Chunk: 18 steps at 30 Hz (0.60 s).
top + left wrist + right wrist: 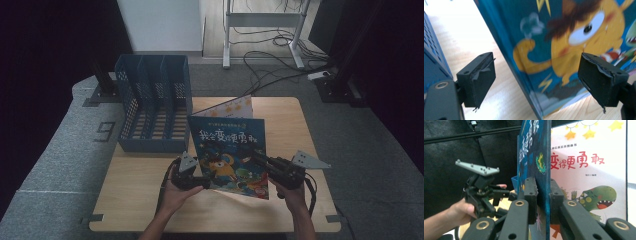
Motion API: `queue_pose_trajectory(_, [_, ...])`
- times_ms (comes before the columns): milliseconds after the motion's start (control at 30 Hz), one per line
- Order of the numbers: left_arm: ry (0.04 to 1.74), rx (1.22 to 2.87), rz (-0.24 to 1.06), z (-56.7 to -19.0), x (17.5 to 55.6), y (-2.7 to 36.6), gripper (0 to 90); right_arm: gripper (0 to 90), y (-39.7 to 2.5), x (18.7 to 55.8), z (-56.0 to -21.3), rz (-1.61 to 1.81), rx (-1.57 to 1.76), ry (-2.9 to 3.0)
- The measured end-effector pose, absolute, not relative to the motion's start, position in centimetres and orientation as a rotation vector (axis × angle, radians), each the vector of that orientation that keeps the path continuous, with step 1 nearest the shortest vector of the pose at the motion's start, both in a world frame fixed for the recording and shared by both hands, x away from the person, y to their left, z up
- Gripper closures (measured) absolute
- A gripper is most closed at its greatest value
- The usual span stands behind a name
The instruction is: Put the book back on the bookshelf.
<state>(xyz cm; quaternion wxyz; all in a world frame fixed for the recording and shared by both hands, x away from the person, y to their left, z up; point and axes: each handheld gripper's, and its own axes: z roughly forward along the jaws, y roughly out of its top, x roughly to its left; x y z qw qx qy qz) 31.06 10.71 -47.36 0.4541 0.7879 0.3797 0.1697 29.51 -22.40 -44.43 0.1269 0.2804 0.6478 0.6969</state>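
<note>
1. As we look down from the high view, our left hand (pixel 172 192) and right hand (pixel 292 195) come in nearest, each holding a gripper over the wooden bench (pixel 140 200).
2. We see the left gripper (pixel 206 184) at the lower left corner of the picture book (pixel 230 150); its fingers (pixel 477 80) stand wide apart, the cover's edge between them with a gap at each pad, gripping nothing.
3. We see the right gripper (pixel 256 156) closed on the front cover's free edge, its fingers (pixel 531 195) pressed against both faces.
4. We find the book standing upright and partly open on the bench, blue cover facing us, a white page with stars behind.
5. Farther back left, a blue file rack (pixel 152 102) with 3 slots stands just beside the book.
</note>
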Motion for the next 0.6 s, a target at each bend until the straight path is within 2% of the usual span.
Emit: queue_pose_trajectory(600, [0.858, 1.919, 0.394, -44.8, 32.6, 9.5, 15.8, 74.1, -23.4, 30.2, -45.4, 2.008, 0.856, 1.888])
